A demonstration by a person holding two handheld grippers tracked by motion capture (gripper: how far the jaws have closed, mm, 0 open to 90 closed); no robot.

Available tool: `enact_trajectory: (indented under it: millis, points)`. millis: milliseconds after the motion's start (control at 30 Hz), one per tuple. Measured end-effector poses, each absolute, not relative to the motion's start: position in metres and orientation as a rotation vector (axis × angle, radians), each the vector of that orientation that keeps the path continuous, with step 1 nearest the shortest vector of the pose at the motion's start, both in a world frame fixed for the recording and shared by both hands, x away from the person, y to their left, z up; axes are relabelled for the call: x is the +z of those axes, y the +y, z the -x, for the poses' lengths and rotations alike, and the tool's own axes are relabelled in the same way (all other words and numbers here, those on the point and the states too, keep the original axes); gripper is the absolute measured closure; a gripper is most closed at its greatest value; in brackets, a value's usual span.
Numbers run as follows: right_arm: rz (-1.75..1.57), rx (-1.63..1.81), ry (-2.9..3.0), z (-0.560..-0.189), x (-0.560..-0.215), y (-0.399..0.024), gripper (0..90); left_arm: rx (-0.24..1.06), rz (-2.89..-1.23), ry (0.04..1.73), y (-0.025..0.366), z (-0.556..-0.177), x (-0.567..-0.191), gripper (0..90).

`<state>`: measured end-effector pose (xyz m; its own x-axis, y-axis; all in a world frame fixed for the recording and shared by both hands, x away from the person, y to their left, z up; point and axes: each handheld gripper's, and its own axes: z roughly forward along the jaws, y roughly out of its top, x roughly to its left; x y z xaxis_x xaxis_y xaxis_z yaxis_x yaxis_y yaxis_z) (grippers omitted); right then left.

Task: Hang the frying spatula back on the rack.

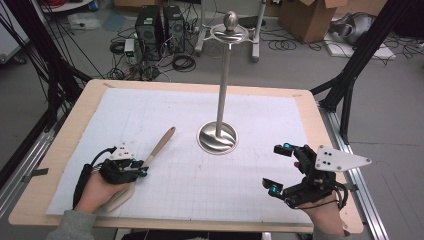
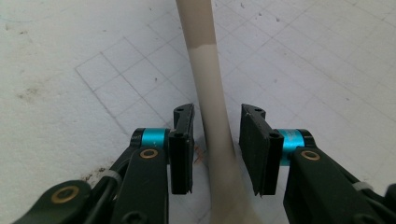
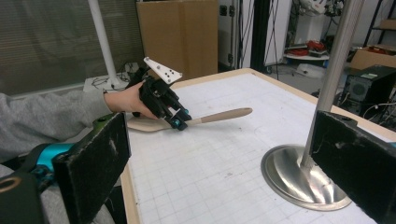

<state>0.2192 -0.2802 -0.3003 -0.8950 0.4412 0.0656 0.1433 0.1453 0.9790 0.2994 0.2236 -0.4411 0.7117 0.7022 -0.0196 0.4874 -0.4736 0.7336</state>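
Worktop with steel stand as landmark. Wooden spatula lies flat left of the stand, handle tip toward it; judged light, stiff, smooth. Left gripper straddles the neck near the blade, jaws narrowly apart, not yet pinching. Right gripper, right of the stand, stands spread, empty.

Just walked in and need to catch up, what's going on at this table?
A person holds a hand-held gripper in each hand. The left gripper sits low over a wooden spatula lying on the gridded mat, its jaws either side of the handle with small gaps showing, so it is not clamped yet. The right gripper is open and holds nothing, off to the side of the metal stand.
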Motion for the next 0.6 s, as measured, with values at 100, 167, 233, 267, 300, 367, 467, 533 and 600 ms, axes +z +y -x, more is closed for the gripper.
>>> enact_trajectory:
  millis: [100,167,233,267,300,367,467,533,600]
  points:
    - [-0.568,1.820,2.186,-0.2193,-0.3002,-0.2796,4.1,0.382,-2.170,0.894,0.2223,-0.2982,-0.4414,67.3]
    - [-0.569,1.822,2.191,-0.2191,-0.3002,-0.2790,4.1,0.387,-2.174,0.898,0.2221,-0.2977,-0.4413,68.2]
    - [-0.569,1.820,2.192,-0.2194,-0.3005,-0.2786,4.1,0.394,-2.164,0.902,0.2217,-0.2972,-0.4419,68.9]
    - [-0.570,1.819,2.192,-0.2195,-0.3005,-0.2785,4.1,0.399,-2.162,0.904,0.2217,-0.2970,-0.4421,69.6]
    - [-0.571,1.816,2.196,-0.2195,-0.3006,-0.2784,4.1,0.398,-2.161,0.907,0.2217,-0.2967,-0.4422,70.4]
    - [-0.566,1.819,2.197,-0.2196,-0.3007,-0.2779,4.1,0.400,-2.162,0.905,0.2221,-0.2966,-0.4423,71.8]
    - [-0.566,1.816,2.199,-0.2198,-0.3007,-0.2776,4.1,0.401,-2.152,0.911,0.2222,-0.2962,-0.4430,73.2]
    - [-0.569,1.814,2.201,-0.2198,-0.3009,-0.2773,4.1,0.403,-2.150,0.914,0.2222,-0.2961,-0.4430,73.6]
    - [-0.565,1.815,2.204,-0.2199,-0.3008,-0.2766,4.1,0.403,-2.147,0.918,0.2215,-0.2960,-0.4431,74.0]
